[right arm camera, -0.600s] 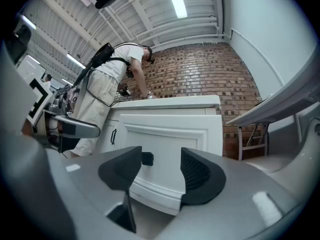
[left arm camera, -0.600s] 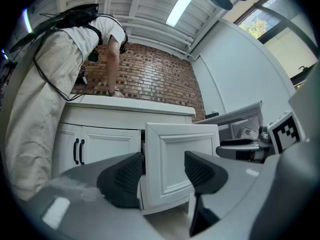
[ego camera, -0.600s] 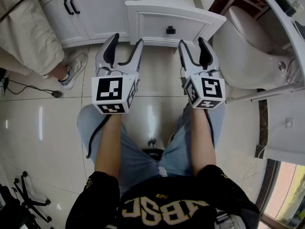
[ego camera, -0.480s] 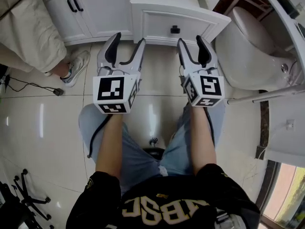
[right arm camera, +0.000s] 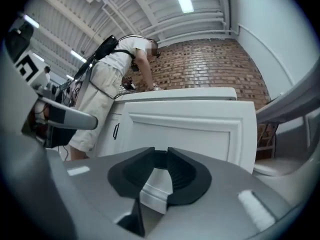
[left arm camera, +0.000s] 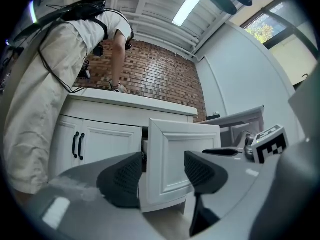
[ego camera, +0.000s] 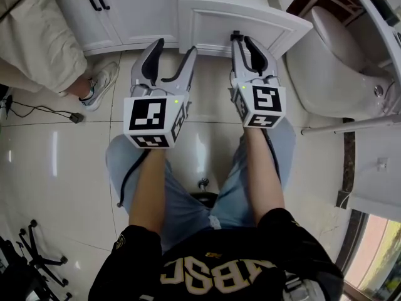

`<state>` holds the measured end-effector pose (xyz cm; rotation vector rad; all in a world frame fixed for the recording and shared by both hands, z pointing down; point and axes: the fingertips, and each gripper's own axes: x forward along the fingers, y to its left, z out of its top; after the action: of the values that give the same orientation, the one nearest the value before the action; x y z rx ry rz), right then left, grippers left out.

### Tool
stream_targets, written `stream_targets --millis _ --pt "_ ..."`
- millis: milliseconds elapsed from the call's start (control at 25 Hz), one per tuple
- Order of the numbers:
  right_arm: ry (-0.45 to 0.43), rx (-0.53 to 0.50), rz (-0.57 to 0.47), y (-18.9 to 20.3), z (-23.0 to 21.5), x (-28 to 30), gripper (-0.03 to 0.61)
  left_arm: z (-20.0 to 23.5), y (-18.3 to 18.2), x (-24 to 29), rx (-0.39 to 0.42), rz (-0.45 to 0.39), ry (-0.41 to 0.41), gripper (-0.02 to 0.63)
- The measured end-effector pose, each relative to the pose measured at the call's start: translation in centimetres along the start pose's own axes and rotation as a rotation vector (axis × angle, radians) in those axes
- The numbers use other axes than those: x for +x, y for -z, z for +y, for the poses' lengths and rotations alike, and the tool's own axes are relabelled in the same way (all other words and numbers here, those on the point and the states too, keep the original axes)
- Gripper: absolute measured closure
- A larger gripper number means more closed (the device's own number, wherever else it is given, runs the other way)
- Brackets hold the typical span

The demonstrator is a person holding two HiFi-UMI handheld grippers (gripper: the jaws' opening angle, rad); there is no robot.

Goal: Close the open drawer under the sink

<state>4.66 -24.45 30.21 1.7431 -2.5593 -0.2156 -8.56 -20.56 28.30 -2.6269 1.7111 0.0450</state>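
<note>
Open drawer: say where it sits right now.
Head view, top centre: the open drawer juts out between the black-handled cabinet doors on its left and the toilet on its right, with the right gripper at its front.

Drawer handle (right arm camera: pixel 160 159) mostly behind right tongs (ego camera: pixel 245 42)

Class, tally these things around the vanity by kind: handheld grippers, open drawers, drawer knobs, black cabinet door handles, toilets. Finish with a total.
grippers: 2 (left gripper, right gripper)
open drawer: 1
drawer knob: 1
black door handles: 2
toilet: 1
total: 7
</note>
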Motion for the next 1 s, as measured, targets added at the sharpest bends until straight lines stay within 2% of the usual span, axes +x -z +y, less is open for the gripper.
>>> stream_targets --millis 120,360,520,720,1000 --pt "0.036 -0.078 0.007 -0.2 -0.1 0.5 0.537 -0.1 0.4 0.3 -0.004 0.008 0.002 0.347" --pt "0.081 -0.178 0.038 0.1 -0.7 2.1 0.543 0.3 1.1 0.8 -0.013 0.018 0.0 0.347" --pt "0.051 -0.211 0.071 0.3 -1.5 3.9 0.546 0.4 1.1 1.3 -0.027 0.019 -0.004 0.347" --pt "0.055 -0.337 0.144 0.7 -2.5 6.6 0.557 0.2 1.6 2.1 -0.044 0.031 0.014 0.347" --pt "0.006 -0.364 0.134 0.7 -3.8 9.8 0.561 0.2 2.2 3.1 -0.04 0.045 0.022 0.347"
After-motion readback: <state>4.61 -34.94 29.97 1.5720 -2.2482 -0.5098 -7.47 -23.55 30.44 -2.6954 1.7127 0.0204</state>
